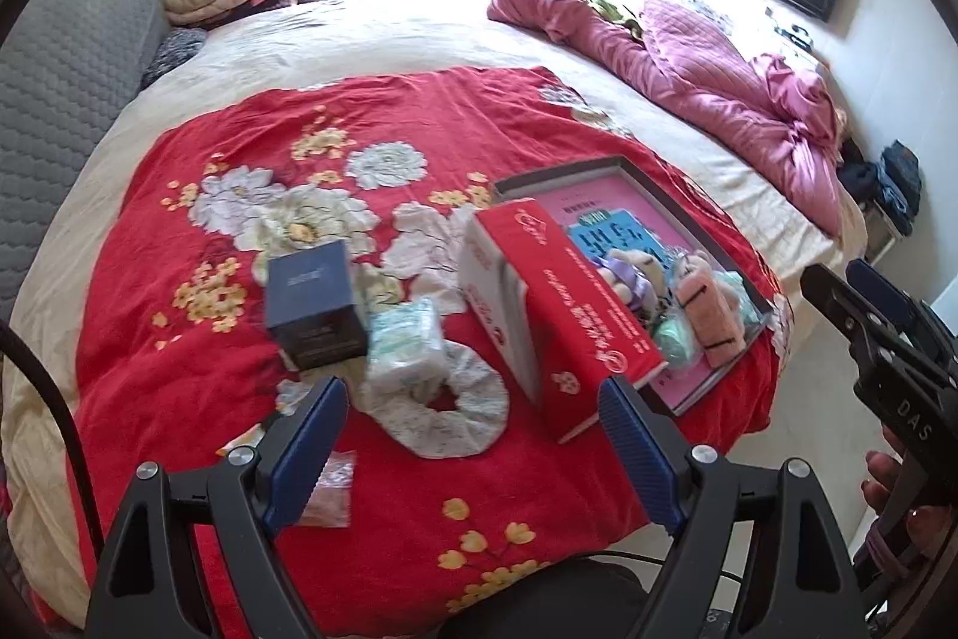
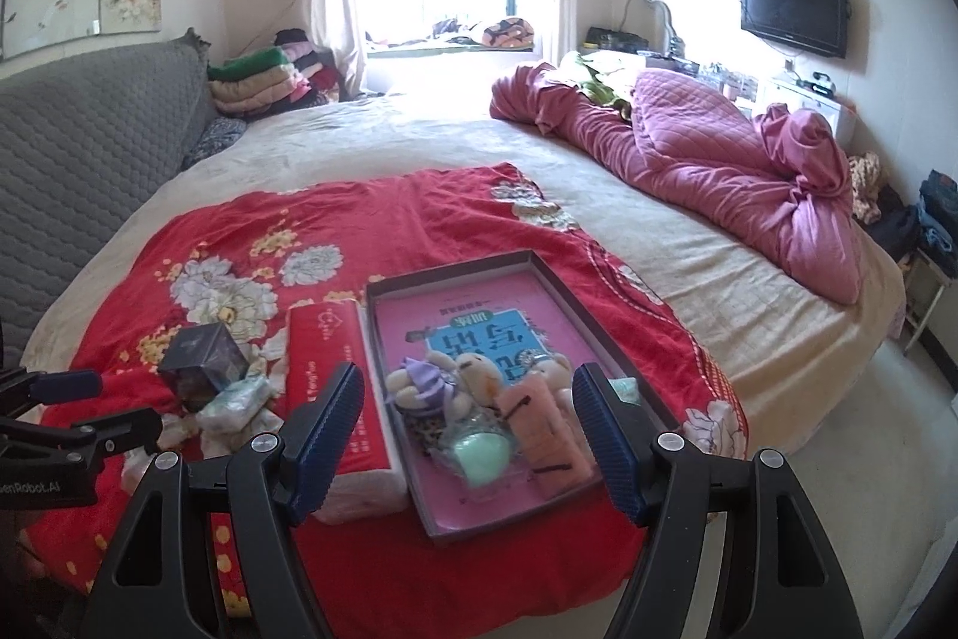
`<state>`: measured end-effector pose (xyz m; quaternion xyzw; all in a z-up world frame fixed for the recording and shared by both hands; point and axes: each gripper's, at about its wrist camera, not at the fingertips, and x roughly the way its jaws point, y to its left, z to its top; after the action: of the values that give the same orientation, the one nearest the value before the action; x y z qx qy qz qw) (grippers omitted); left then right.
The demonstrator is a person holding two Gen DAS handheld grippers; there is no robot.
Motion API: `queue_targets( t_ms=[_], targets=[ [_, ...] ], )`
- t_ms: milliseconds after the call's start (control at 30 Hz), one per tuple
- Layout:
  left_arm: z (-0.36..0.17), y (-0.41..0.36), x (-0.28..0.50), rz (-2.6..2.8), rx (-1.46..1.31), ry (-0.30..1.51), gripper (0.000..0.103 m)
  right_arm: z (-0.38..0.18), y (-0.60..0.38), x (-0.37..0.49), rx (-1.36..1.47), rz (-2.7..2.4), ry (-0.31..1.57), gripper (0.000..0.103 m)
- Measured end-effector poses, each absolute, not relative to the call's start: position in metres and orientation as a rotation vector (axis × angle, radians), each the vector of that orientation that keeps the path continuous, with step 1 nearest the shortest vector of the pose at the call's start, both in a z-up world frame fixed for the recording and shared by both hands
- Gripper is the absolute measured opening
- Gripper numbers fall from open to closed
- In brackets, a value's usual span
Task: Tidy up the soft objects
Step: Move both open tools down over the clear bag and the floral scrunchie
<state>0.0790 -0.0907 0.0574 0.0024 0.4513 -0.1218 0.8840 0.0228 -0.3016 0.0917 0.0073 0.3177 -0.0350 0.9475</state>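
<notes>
Here, plush toys (image 2: 479,399) in shallow rectangular tray (image 2: 599,303); both grippers' jaws released, empty.

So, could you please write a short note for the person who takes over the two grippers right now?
Left gripper: open, holds nothing, above the scrunchie.
Right gripper: open, holds nothing, above the tray.
Done: plush toys, a green ball and a pink plush piece lie in the tray.
Left: the scrunchie and the tissue pack lie on the red cloth, beside the dark box and the red box.
</notes>
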Motion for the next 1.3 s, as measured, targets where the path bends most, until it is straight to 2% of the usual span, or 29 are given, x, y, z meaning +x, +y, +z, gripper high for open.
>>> queue_targets(
  t_ms=[733,1300],
  targets=[
    [0.074,0.007,0.066,-0.090,-0.094,0.916,0.085,0.115,-0.236,0.016,-0.053,0.060,0.605,0.074],
    [0.033,0.054,0.062,-0.022,-0.140,0.993,0.085,0.082,-0.172,0.022,-0.156,0.188,0.663,0.074]
  ],
)
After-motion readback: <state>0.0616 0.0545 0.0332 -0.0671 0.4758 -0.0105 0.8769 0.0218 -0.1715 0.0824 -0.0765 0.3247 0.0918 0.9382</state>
